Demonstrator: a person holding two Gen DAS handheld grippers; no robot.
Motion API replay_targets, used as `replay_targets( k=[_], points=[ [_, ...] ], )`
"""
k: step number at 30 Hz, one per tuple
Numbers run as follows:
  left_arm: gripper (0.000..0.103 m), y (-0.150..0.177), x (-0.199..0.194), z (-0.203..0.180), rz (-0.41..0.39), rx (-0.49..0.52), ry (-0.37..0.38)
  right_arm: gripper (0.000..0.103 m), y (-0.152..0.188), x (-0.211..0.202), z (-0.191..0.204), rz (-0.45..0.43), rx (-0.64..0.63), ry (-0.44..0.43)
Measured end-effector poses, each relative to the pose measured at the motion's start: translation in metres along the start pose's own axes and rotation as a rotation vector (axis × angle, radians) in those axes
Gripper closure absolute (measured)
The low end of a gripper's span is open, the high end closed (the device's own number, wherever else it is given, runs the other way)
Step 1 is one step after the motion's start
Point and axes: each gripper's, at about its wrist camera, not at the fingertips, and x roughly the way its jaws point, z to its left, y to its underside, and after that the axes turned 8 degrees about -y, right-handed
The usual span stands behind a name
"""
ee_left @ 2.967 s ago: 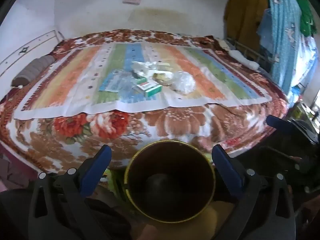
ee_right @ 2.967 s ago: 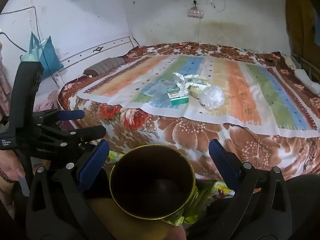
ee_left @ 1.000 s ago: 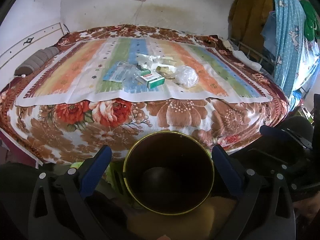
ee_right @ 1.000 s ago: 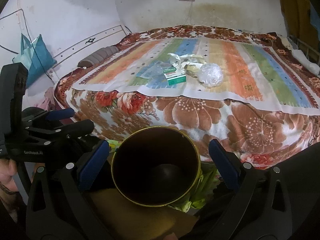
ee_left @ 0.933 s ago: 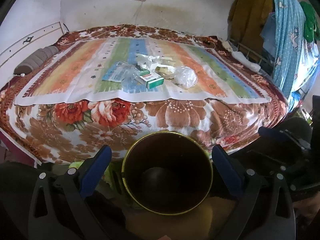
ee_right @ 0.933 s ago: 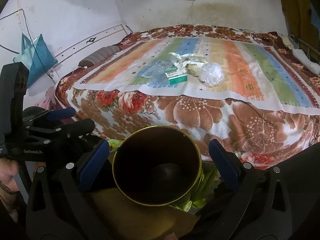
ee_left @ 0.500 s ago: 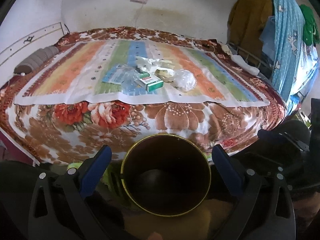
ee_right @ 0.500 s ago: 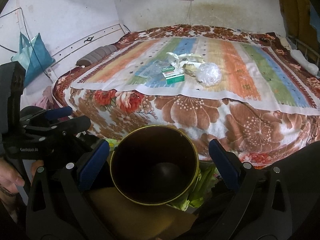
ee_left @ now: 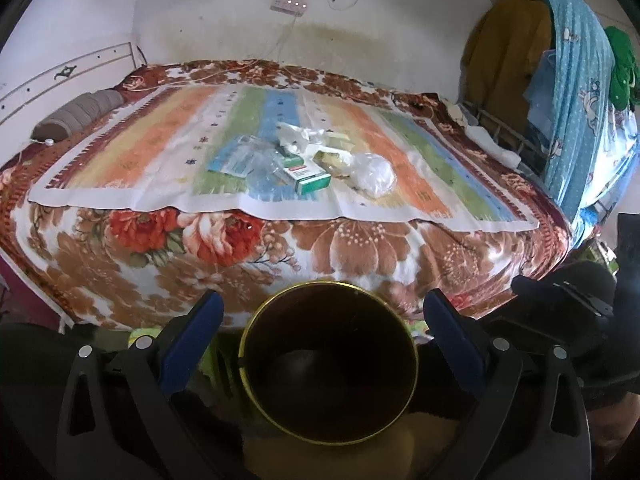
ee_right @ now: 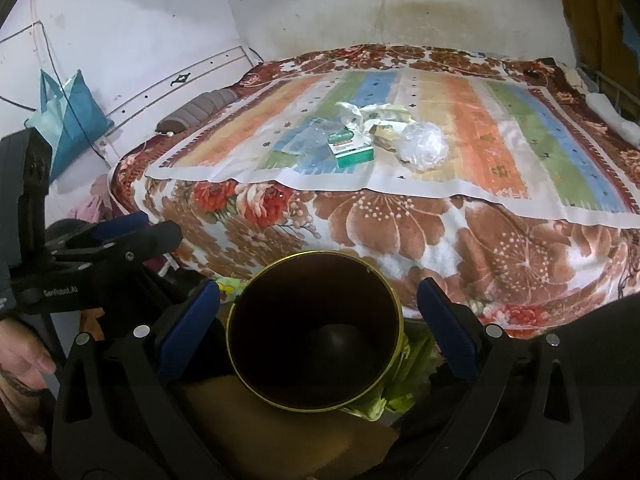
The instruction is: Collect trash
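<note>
Gold-rimmed bin [ee_left: 332,364] dark inside, contents unclear; left tool [ee_left: 320,332], right tool [ee_right: 316,312] spread wide, empty.

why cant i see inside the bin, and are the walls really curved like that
Left wrist view: the bin interior is in deep shadow; fisheye bends the wall and headboard. Right wrist view: the same dark bin, and the bed bulges from lens distortion; daylight is soft.

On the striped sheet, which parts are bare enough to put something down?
The striped sheet is bare on its orange-yellow bands left of the clear plastic packet, and on the green-blue bands right of the crumpled clear bag. The middle around the green-white box is crowded.
</note>
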Motion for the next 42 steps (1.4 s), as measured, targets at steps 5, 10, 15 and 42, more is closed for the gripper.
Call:
replay_targets(
  k=[5,10,15,42],
  points=[
    [0.006,-0.013,0.005,0.007,-0.004,-0.047,-0.010,0.012,-0.012,0.002,-0.010,-0.016,0.047,-0.030],
    [0.006,-0.023,0.018,0.010,0.059,-0.050,-0.026,0.009,-0.021,0.003,-0.008,-0.060,0.000,-0.035],
    [0.006,-0.036,0.025,0.009,0.048,-0.015,-0.049,0.009,-0.035,0.010,-0.008,-0.065,-0.042,-0.015],
    [0.006,-0.138,0.116,0.012,0.129,0.089,-0.161,0.010,-0.114,0.063,-0.057,0.039,0.003,0.042]
  ],
)
